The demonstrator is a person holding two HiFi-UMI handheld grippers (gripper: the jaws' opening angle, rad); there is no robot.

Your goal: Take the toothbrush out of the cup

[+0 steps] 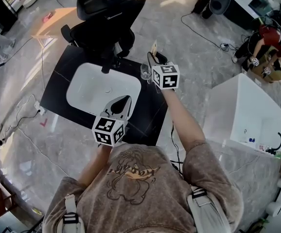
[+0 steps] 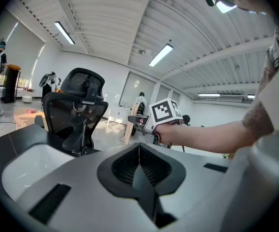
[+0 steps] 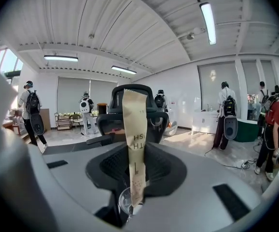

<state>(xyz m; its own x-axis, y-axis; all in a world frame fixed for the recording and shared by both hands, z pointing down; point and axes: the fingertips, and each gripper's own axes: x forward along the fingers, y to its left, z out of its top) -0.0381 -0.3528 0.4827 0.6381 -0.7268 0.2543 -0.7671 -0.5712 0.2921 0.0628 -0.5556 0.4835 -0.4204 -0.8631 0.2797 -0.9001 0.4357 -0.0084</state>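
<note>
Above the clear cup [image 3: 122,203], the right gripper [image 3: 135,175] clamps the paper-wrapped toothbrush [image 3: 133,129] upright (the left gripper [image 2: 139,164] sits closed, empty).

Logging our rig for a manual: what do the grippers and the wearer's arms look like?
Left gripper and right gripper: grey shells, black ribbed pads, each with a white cube of black square markers. Short brownish T-shirt sleeves; arms otherwise bare.
</note>
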